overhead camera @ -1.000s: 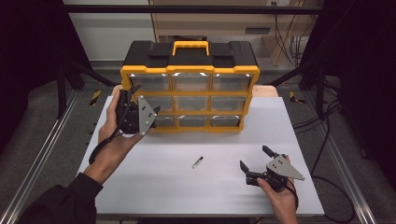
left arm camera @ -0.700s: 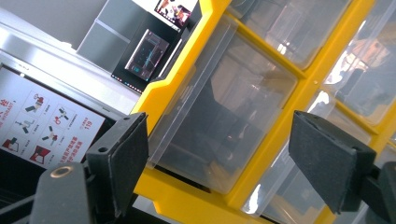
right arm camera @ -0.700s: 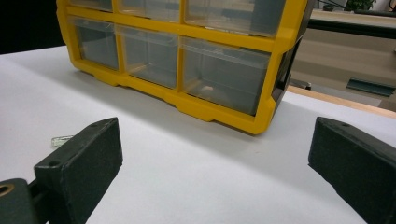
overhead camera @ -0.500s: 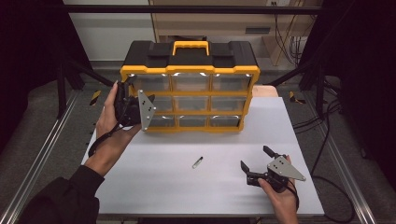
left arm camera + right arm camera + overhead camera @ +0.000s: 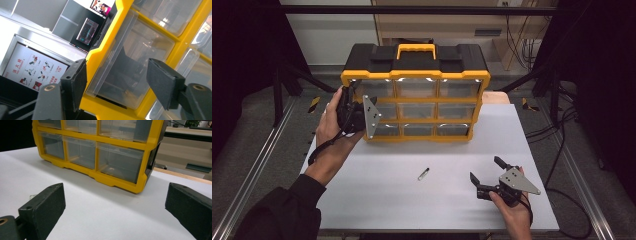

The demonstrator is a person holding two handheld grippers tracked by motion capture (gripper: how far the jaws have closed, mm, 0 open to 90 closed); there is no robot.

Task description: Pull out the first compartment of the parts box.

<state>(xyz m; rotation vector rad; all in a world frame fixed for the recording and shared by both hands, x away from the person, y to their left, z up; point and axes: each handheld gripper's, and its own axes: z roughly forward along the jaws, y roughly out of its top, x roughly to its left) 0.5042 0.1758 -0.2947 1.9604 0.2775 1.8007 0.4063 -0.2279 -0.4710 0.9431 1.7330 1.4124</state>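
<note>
Dim room, grey floor (image 5: 272,150)

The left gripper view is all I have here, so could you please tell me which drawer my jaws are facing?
Observer: From the high view, the left gripper is at the left column of the organizer, at its left edge, about level with the middle row.
Operator: Thank you. Is the gripper open?
Observer: Yes, its jaws are spread, and a clear drawer sits between them, slightly pulled out.
Operator: Where is the right gripper, please?
Observer: It rests open at the table's near right, pointing toward the organizer.
Operator: Is anything lying loose on the table?
Observer: A small vial lies near the middle.
</note>
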